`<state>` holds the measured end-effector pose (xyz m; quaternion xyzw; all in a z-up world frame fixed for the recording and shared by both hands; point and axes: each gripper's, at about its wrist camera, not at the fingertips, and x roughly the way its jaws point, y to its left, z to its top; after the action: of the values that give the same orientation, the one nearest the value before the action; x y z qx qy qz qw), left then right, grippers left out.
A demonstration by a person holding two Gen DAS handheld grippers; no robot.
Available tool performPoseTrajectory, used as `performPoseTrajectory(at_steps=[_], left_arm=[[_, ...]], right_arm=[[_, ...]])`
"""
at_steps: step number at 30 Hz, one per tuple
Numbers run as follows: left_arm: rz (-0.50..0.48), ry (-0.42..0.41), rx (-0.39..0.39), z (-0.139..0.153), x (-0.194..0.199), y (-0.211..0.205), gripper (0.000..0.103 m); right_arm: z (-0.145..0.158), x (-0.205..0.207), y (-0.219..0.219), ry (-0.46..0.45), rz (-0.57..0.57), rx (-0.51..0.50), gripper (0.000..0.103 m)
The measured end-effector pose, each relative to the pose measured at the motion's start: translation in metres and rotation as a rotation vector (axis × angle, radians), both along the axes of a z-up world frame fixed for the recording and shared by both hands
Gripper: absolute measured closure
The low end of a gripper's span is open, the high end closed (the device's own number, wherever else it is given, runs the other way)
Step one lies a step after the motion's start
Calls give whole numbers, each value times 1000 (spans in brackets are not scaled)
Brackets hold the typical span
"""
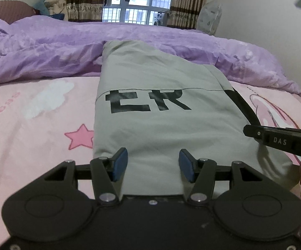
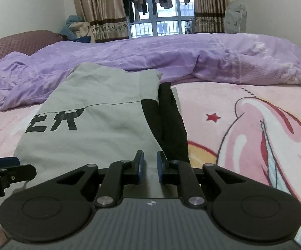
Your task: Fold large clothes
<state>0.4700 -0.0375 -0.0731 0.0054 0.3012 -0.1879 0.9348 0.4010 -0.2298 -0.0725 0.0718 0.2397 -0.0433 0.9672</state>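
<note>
My left fingers (image 1: 152, 165) stand apart with nothing between them, hanging over the near edge of the grey garment (image 1: 150, 125), which lies folded into a long panel on the pink bed sheet (image 1: 35, 135) straight ahead of me, its black lettering (image 1: 146, 102) facing up. My right fingers (image 2: 150, 169) are only a narrow gap apart and also clamp nothing; the near edge of the grey cloth shows in the gap but sits below the pads. A black layer (image 2: 171, 125) pokes out along the garment's side, just ahead and to the right of my right fingers. I judge the next fold risky: if I pinch only the top grey layer, that black part may slide out and spoil the panel. Beyond the garment, the rumpled purple duvet (image 1: 67, 52) touches its far end and could snag it.
</note>
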Motion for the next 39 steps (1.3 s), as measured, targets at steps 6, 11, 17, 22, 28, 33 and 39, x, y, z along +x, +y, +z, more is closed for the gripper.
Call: performPoseTrajectory(at_steps=[6, 11, 17, 22, 28, 33, 39], left_arm=[[37, 18, -31, 11, -4, 3, 47], [69, -9, -46, 28, -44, 15, 47], [77, 41, -24, -1, -74, 20, 47], [125, 49, -13, -19, -77, 28, 38], [115, 105, -87, -30, -72, 39, 36], [135, 73, -111, -12, -75, 46, 42], [93, -36, -133, 23, -77, 35, 41]], right_arm=[[11, -11, 2, 0, -16, 0, 81], [26, -52, 7, -35, 7, 4, 79], [14, -80, 16, -15, 21, -19, 78], [-10, -76, 12, 38, 0, 0, 79], [-18, -76, 15, 31, -1, -12, 79], [-9, -77, 15, 46, -2, 1, 78], [9, -77, 17, -9, 2, -3, 76]])
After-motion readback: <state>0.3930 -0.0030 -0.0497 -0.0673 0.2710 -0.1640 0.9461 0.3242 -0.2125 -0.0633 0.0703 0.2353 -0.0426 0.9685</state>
